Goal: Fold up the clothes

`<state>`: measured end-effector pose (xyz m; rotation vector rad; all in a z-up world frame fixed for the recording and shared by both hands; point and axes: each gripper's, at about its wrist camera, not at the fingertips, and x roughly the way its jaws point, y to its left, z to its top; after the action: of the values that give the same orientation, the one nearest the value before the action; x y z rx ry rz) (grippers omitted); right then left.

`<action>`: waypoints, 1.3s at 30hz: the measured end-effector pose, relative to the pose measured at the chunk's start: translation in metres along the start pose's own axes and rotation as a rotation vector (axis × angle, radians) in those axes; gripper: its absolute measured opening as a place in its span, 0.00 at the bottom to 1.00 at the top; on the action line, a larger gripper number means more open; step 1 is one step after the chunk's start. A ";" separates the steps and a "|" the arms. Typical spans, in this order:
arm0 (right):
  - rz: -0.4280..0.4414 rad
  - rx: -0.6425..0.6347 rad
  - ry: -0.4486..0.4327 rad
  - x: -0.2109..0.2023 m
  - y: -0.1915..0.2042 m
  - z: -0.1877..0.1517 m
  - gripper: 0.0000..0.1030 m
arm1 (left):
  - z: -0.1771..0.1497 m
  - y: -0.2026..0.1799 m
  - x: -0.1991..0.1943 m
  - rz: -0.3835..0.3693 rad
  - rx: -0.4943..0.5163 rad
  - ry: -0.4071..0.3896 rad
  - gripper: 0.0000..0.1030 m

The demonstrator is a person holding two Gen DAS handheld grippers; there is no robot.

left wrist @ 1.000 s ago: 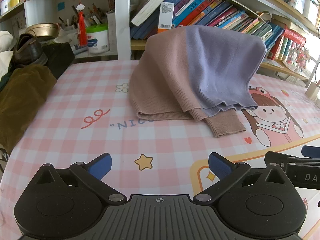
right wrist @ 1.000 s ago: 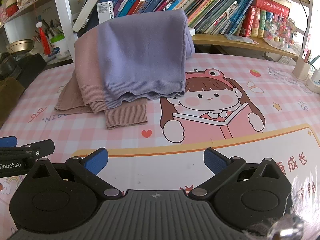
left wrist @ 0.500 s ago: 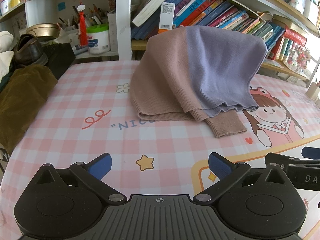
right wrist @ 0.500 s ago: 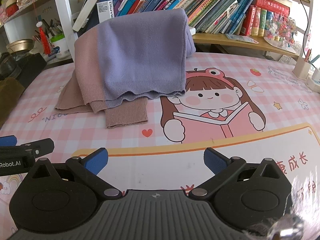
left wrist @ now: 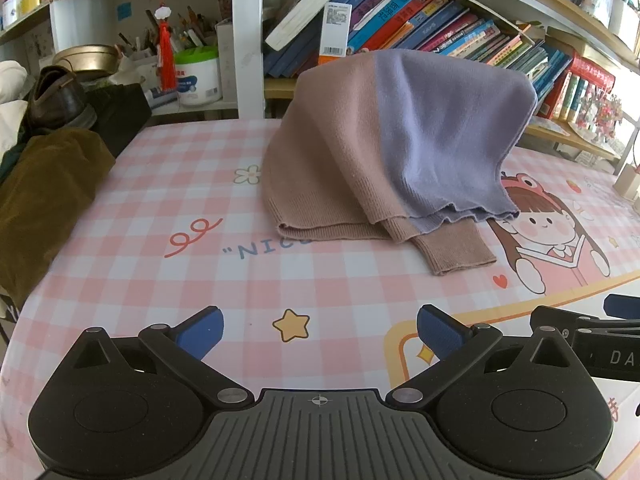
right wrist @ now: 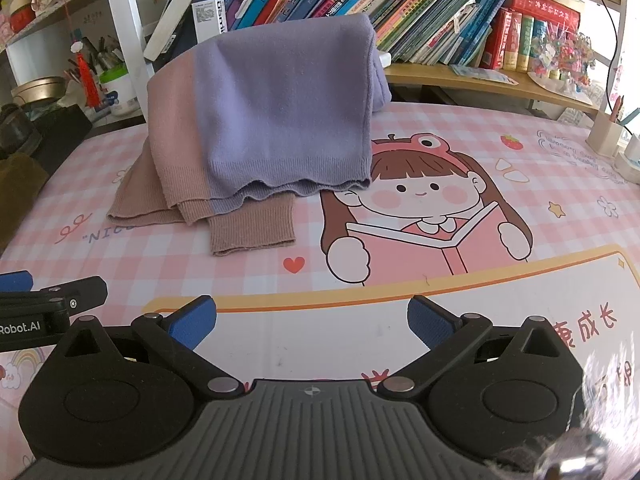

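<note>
On the pink checked tablecloth (left wrist: 160, 208) lies one folded knit sweater (left wrist: 384, 152) (right wrist: 260, 120), half mauve-brown, half lavender, its far end propped against the bookshelf (right wrist: 460, 76). One ribbed cuff (right wrist: 252, 224) sticks out toward the two grippers. Left gripper (left wrist: 318, 330) and right gripper (right wrist: 312, 320) hover near the cloth's front edge, jaws spread wide, empty, well apart from the sweater.

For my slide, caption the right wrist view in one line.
Open right tongs hover over the pink checked cartoon tablecloth, facing a draped purple-and-brown knit sweater before crowded bookshelves.
</note>
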<state>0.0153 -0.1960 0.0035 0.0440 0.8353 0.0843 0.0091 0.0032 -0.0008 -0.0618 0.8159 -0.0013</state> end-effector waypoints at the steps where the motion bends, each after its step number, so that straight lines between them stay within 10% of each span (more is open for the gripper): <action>1: 0.000 0.000 0.000 0.000 0.000 0.000 1.00 | 0.000 0.000 0.000 0.000 0.000 0.001 1.00; 39: 0.012 0.010 0.014 0.003 -0.006 -0.001 1.00 | -0.002 -0.009 -0.002 0.007 0.016 0.009 1.00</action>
<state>0.0165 -0.2018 0.0003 0.0580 0.8495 0.0921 0.0071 -0.0058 -0.0003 -0.0436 0.8246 -0.0013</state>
